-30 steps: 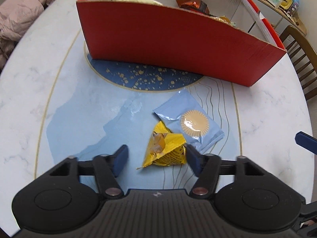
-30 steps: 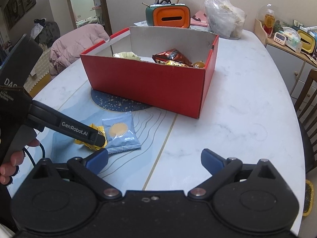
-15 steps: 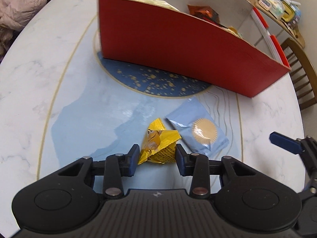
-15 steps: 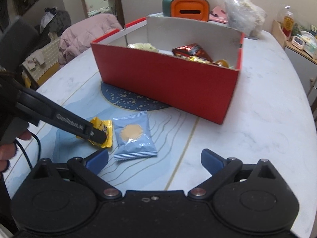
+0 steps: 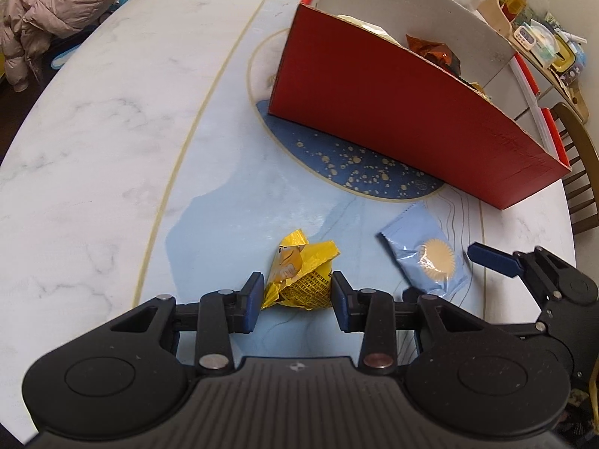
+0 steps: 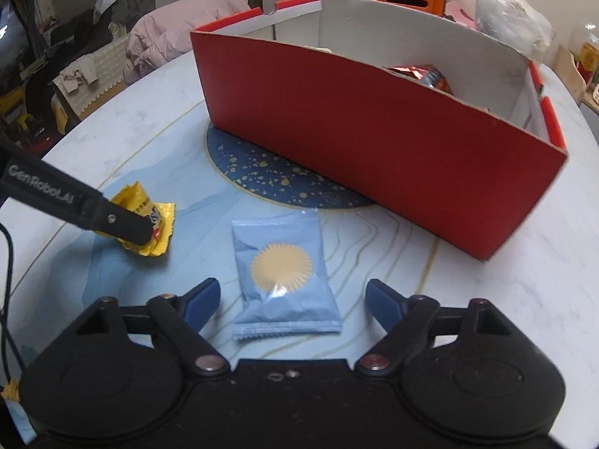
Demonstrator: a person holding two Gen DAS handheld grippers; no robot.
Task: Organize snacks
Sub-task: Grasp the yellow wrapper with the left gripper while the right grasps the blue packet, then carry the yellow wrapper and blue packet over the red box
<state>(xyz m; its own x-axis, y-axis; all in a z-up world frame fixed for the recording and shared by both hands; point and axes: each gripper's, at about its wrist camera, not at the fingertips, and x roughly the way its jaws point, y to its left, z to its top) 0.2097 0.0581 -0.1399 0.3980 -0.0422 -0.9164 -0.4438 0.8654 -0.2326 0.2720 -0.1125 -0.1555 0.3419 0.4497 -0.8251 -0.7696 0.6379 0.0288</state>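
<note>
grippers: we count two, the left gripper point(image 5: 295, 295) and the right gripper point(image 6: 291, 301)
fingers: we see two on each
yellow snack packet point(image 5: 299, 275): one
blue snack packet point(image 6: 285, 267): one
red box point(image 6: 374, 127): one
snacks in the box: we can make out two or three, the rest hidden
counter point(image 5: 105, 119): one

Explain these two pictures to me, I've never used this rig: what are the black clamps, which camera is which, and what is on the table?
No robot arm here: a person holds a two-finger gripper in each hand, each with a fisheye camera looking along its fingers. In the left wrist view, the left gripper is shut on a crumpled yellow snack packet. The right wrist view shows the right gripper, its jaws closing around a light blue packet that lies flat on the marble table; the pads are not yet touching it. Behind stands a red box with other snacks inside.
</note>
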